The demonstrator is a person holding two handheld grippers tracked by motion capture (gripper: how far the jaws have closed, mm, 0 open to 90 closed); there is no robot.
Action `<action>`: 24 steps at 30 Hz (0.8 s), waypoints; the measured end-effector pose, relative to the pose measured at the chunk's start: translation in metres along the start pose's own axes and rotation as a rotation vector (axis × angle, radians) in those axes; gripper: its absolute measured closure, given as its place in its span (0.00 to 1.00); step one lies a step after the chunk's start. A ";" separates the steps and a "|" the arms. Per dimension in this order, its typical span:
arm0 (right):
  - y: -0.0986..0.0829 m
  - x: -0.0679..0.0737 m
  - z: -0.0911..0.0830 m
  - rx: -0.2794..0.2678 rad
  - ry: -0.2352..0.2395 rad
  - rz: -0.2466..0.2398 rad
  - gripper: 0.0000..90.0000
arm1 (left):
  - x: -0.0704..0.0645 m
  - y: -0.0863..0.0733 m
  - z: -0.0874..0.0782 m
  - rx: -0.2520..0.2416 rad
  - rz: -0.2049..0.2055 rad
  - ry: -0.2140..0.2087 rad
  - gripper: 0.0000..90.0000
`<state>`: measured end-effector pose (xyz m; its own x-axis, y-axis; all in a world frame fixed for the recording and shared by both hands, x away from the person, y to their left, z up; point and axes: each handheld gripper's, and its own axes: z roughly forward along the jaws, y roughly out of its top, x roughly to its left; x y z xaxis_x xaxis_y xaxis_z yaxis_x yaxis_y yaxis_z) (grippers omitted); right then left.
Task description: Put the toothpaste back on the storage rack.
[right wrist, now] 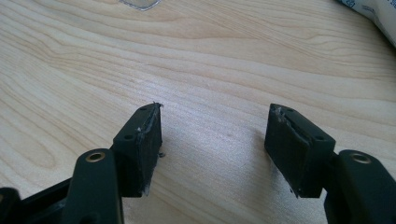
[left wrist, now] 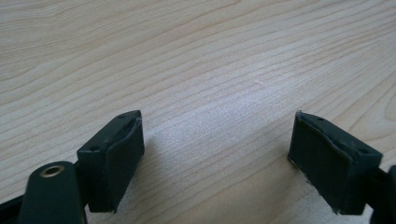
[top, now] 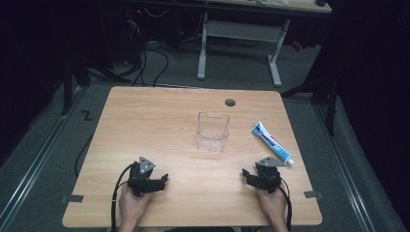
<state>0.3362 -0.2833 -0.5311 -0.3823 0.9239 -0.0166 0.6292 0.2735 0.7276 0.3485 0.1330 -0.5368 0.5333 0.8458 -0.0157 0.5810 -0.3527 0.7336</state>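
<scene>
High view looks down over the table (top: 159,121); both gripper views skim its wood closely.

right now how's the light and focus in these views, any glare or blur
High view: table evenly lit, surroundings dark, clear box faint and hard to read. Left gripper view: soft sheen on the wood between the fingers, grain sharp. Right gripper view: fingers crisp, tube at the top corner slightly soft.

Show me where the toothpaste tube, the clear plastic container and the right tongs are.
toothpaste tube (top: 270,142), high view, middle of the blue and white body.
clear plastic container (top: 212,137), high view, its front wall.
right tongs (right wrist: 214,140), right gripper view, midway between the two open tips.
</scene>
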 end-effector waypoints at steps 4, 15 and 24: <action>0.000 0.000 0.000 0.000 0.000 0.000 0.41 | 0.000 0.000 0.000 0.000 0.000 0.001 0.20; 0.000 0.000 0.000 0.000 0.001 0.000 0.41 | -0.001 -0.001 -0.001 0.000 0.001 0.002 0.20; 0.000 0.001 0.000 -0.003 -0.010 0.016 0.46 | -0.002 -0.001 -0.001 0.001 0.002 0.001 0.20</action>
<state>0.3358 -0.2826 -0.5310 -0.3656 0.9307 -0.0121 0.6328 0.2581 0.7300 0.3462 0.1323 -0.5366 0.5338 0.8455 -0.0141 0.5809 -0.3545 0.7327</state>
